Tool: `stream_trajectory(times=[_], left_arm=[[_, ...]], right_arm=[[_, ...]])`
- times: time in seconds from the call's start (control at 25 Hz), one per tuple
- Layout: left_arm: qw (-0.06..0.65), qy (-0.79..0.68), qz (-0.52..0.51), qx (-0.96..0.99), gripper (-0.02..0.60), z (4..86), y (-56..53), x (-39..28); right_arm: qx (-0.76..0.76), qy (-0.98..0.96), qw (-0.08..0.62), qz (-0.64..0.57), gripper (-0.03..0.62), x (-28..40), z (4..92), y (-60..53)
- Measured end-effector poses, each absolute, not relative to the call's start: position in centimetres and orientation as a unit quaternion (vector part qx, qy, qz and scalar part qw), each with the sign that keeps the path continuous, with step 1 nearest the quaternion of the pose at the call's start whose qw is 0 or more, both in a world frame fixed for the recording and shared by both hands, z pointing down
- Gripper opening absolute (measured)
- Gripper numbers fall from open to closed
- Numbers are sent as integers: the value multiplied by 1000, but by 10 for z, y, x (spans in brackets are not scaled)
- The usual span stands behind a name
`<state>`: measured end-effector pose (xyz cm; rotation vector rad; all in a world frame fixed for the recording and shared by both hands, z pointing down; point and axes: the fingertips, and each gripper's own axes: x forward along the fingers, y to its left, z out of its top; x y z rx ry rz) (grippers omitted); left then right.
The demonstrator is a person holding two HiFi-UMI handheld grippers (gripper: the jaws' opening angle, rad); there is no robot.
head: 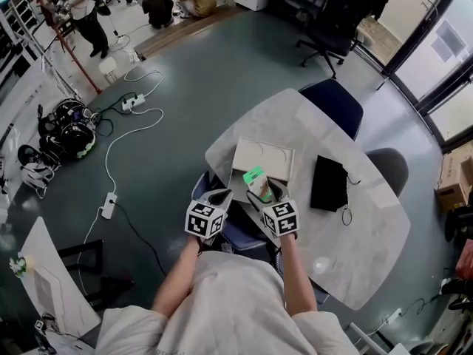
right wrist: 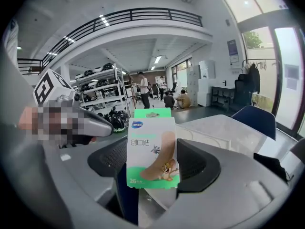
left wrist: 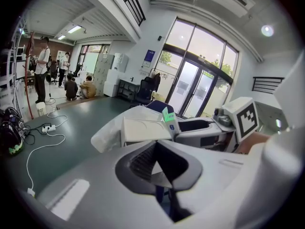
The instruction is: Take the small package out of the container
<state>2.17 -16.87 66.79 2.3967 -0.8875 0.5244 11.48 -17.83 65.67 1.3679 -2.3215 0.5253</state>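
The small package (head: 256, 183), a white and green plaster box with a cartoon print, is clamped upright in my right gripper (head: 267, 191), just in front of the beige container (head: 263, 159) on the pale table (head: 355, 235). In the right gripper view the package (right wrist: 152, 149) stands between the jaws of the right gripper (right wrist: 152, 168), above the table. My left gripper (head: 219, 197) hovers beside it at the table's near edge, jaws together and holding nothing. The left gripper view shows the left gripper (left wrist: 159, 168), the package (left wrist: 169, 119), the right gripper (left wrist: 202, 130) and the container (left wrist: 143, 129).
A black pouch (head: 328, 183) with a cord lies right of the container. A blue chair (head: 336, 103) and a grey chair (head: 392, 167) stand at the table's far side, another seat (head: 240, 231) under its near edge. Cables and a power strip (head: 109, 204) lie on the floor.
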Motion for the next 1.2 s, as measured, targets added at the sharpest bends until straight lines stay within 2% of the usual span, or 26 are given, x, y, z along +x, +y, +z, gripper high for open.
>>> stream_trajectory(times=[0.76,1.0,1.2], left_arm=[[261,-334,201,883,52,674,-168,15],[263,-341,203,879,52,676,-158,17],[265,-356,204,873,52,680,-161,-6]], right_arm=[[537,-798,76,263,319,125,660,-153],[550,-793,55,257,319,137,654,-150],[551,-792,49,259,321,128,656,-158]])
